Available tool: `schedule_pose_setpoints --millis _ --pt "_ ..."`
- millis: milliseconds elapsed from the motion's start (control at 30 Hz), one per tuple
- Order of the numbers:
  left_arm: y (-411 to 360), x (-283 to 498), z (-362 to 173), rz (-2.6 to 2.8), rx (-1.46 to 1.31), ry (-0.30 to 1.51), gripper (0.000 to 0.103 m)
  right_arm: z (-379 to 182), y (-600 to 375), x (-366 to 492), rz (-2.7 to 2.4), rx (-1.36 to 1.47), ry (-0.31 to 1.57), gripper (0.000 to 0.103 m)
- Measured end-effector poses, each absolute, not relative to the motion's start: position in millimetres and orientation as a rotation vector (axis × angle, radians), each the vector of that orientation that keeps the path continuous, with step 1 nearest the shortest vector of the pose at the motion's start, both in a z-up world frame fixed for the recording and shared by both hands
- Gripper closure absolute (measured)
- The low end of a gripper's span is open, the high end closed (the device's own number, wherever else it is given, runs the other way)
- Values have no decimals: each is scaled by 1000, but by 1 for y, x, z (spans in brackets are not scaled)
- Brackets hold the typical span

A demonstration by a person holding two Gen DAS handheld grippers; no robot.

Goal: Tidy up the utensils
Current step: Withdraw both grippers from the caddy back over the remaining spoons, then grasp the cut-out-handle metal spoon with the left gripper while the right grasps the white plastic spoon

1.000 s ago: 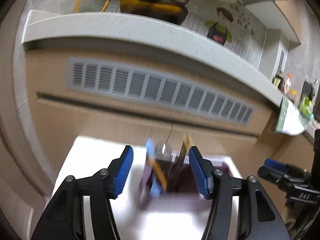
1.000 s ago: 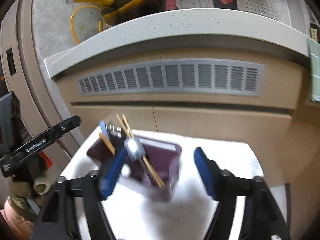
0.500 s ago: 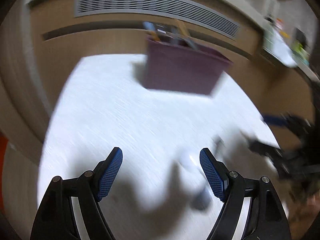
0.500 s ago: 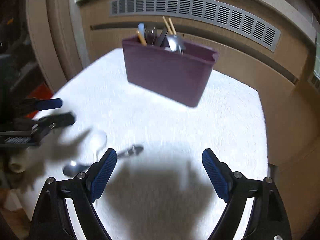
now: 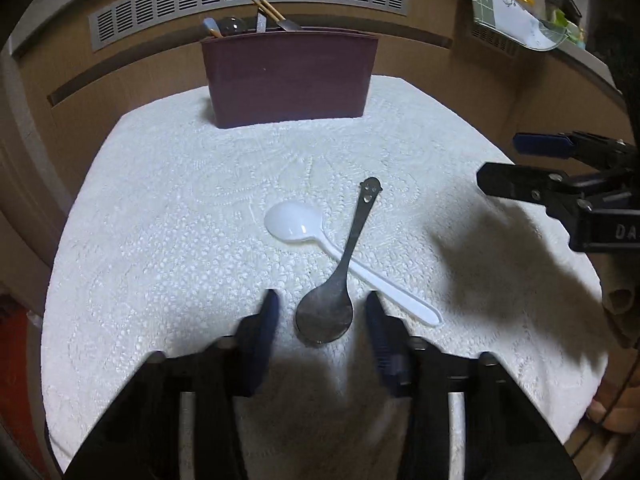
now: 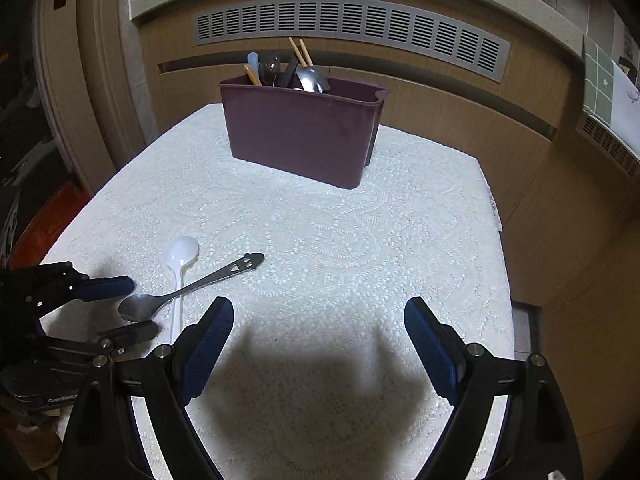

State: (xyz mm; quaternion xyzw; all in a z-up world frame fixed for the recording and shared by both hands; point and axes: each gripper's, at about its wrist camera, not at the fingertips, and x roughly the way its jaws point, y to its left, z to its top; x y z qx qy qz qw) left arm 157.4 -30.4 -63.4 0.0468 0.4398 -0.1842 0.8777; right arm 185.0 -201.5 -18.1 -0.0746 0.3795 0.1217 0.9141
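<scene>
Metal spoon (image 5: pixel 325 312) bowl sits between left gripper (image 5: pixel 320 312) jaws – just been closing, pads not touching. It crosses the white spoon (image 5: pixel 294 222). Right gripper (image 6: pixel 318 320) wide open, empty.

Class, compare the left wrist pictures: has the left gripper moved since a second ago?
Yes. The left gripper has dropped down and back from the maroon utensil holder, and its closing jaws now flank the metal spoon bowl.

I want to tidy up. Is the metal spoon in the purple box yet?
Not yet. The dark metal spoon lies flat on the white cloth, across a white plastic spoon.

Dim, sharp fisheye, hard shadows
</scene>
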Motion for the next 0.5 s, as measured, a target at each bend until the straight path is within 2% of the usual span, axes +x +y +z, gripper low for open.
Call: schedule_pose_setpoints --millis 367,400,467,500 --pt "33 158 -2 -265 4 744 74 -26 -155 198 428 -172 810 19" --pt "39 160 3 -250 3 728 74 -27 -148 203 452 -170 821 21" --pt "48 164 9 -229 -2 711 74 -33 -132 216 491 -170 859 38" --pt "51 166 10 -224 -7 707 74 -36 -122 224 513 -170 883 42"
